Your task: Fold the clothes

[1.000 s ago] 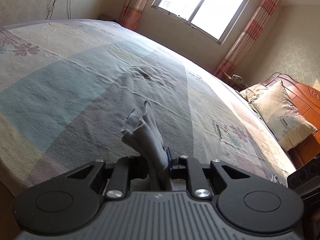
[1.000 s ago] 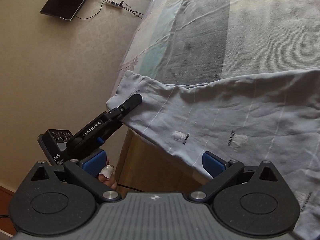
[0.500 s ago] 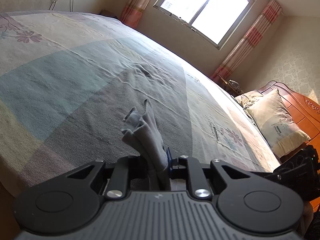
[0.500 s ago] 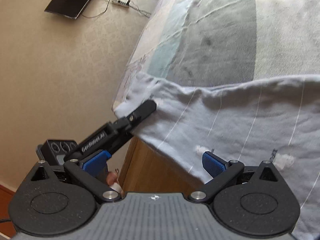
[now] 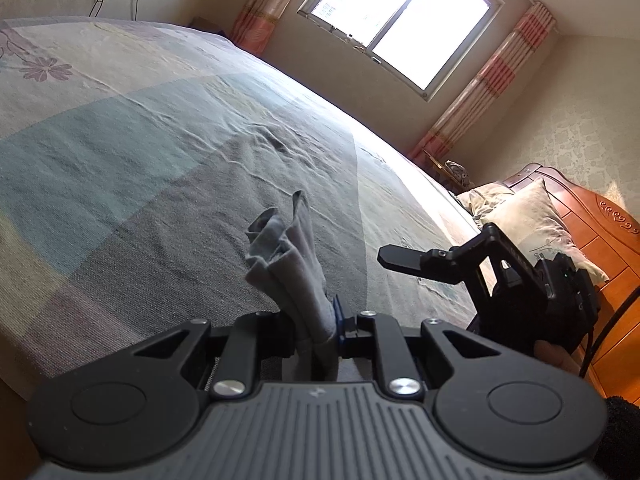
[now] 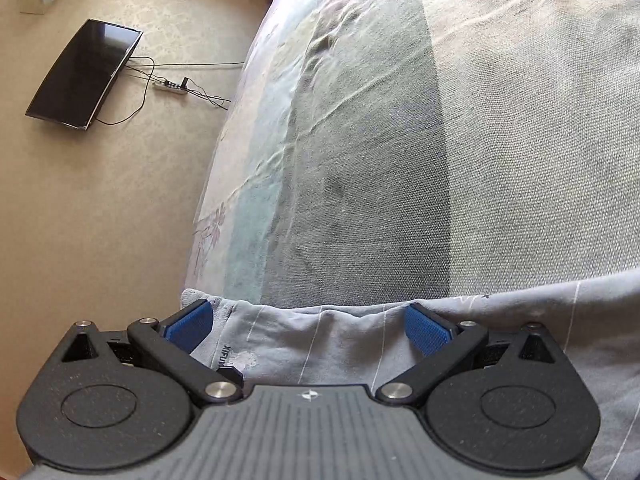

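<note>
The left tool [image 5: 320, 320] is clenched on a bunched corner of the pale grey garment [image 6: 320, 340], which sticks up between its pads over the foot of the bed [image 5: 160, 140]. To its right, the right tool [image 6: 308, 326], well off to the side 1 second ago, now sits close beside it, jaws spread wide around the garment's top edge, pinching nothing. The garment hangs over the bed's edge. Closing here would likely give 2 grips for spreading it.
</note>
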Action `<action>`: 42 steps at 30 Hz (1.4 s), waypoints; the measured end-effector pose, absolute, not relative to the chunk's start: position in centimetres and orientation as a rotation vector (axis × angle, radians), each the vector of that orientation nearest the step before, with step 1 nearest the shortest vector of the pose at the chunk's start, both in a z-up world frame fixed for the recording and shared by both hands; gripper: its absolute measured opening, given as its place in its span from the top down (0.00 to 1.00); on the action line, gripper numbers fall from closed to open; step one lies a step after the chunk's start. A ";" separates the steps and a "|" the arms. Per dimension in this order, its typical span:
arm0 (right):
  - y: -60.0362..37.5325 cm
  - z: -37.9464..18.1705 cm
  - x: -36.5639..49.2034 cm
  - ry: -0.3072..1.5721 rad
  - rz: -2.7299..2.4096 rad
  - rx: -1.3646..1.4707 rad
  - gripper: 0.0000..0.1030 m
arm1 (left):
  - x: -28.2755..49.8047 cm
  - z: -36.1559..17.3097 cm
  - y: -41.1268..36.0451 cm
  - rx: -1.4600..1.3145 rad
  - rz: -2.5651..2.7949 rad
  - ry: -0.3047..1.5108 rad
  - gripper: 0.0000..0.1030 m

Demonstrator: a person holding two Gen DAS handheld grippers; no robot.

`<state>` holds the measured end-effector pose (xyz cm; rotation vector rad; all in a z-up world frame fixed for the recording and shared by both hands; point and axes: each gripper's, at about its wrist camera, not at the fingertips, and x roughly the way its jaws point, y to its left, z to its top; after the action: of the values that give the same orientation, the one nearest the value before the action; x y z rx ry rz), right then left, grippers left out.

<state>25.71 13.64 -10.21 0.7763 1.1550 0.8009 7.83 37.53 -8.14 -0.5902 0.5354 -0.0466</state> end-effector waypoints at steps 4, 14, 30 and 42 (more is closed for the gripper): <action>11.0 -8.9 24.2 1.150 0.829 0.790 0.00 | 7.9 -7.3 36.7 -0.582 -0.066 0.524 0.84; -1.7 -6.8 17.6 1.180 0.767 0.685 0.00 | 8.3 -4.3 32.1 -0.463 -0.159 0.507 0.84; -9.5 -6.4 13.0 1.106 0.656 0.713 0.00 | 10.3 -4.0 22.9 -0.331 -0.291 0.595 0.84; -10.9 -6.9 12.5 1.103 0.637 0.724 0.00 | 11.2 -6.8 18.2 -0.128 -0.313 0.702 0.84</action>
<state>12.51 -10.90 -6.92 0.7238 1.1033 0.6368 11.22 18.20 -6.80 -0.1276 0.7017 -0.3131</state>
